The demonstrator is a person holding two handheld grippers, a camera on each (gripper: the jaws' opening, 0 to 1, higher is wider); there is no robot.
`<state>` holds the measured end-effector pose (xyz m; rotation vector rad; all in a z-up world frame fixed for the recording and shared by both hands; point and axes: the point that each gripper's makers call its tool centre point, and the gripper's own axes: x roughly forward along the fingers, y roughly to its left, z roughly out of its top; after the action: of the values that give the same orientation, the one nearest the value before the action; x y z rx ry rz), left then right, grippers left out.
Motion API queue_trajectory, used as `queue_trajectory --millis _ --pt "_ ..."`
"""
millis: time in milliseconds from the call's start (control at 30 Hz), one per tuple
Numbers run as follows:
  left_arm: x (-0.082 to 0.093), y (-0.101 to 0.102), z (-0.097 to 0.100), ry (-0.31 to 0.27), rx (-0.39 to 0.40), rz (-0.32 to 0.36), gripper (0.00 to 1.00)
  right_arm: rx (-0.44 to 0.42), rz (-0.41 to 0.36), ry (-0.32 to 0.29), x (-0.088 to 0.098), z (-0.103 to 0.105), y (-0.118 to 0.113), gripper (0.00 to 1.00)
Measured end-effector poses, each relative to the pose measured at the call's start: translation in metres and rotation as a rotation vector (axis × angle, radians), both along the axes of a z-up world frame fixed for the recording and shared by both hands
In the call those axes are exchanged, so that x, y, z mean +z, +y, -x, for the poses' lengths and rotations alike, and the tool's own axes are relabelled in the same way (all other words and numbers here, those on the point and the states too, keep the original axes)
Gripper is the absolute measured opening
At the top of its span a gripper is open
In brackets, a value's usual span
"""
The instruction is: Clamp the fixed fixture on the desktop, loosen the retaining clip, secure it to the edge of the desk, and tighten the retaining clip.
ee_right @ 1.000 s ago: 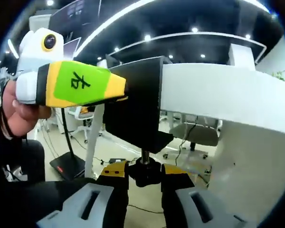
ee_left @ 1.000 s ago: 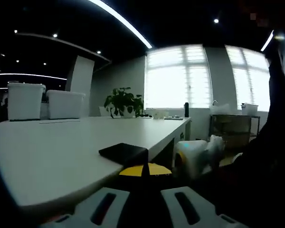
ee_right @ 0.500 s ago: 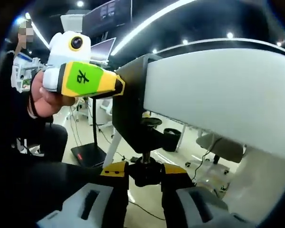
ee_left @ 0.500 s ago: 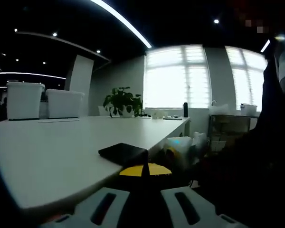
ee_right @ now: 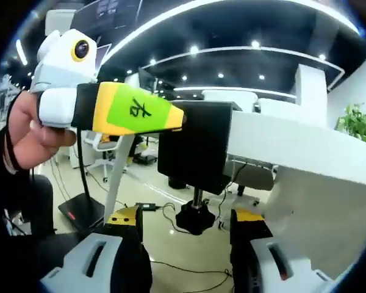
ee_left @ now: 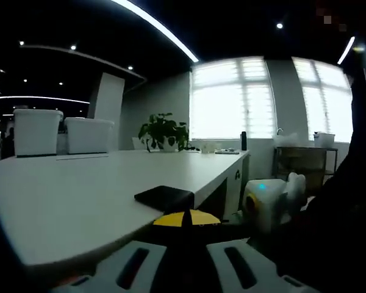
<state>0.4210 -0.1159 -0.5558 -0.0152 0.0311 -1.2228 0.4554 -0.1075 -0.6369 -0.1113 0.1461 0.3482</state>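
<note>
Knob dead ahead of the right hand-held gripper

Knob [ee_right: 194,220] hangs just beyond the right hand-held gripper [ee_right: 189,244], whose jaws stand spread to either side of it, not touching; its screw runs up into the black clamp [ee_right: 195,146] hooked on the tabletop [ee_right: 293,152] edge; the left hand-held gripper [ee_right: 128,110] presses that clamp from the side, its jaws seemingly pressed together on it; the right is nearer the knob.

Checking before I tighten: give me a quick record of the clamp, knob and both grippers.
clamp: black, sitting over the desk edge
knob: below the clamp on its screw, nothing touching it
left gripper: shut on the clamp's top
right gripper: open, jaws standing either side of the knob
</note>
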Motion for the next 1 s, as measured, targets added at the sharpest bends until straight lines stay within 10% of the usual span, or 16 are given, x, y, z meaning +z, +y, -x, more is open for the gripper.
queue_trajectory --millis 200,367,567,1000 --pt "0.001 0.001 0.001 0.015 0.006 0.004 0.03 -0.174 -0.070 0.044 -0.007 -0.010 -0.012 0.51" --pt "0.003 0.001 0.001 0.013 0.003 0.007 0.03 -0.205 -0.070 0.045 -0.005 -0.013 -0.016 0.25" --pt "0.003 -0.003 0.003 0.018 0.000 0.012 0.03 -0.198 -0.025 0.046 -0.005 -0.015 -0.017 0.24" --pt "0.002 -0.011 0.004 -0.010 -0.015 -0.011 0.03 0.273 0.067 0.021 -0.004 -0.012 -0.003 0.23"
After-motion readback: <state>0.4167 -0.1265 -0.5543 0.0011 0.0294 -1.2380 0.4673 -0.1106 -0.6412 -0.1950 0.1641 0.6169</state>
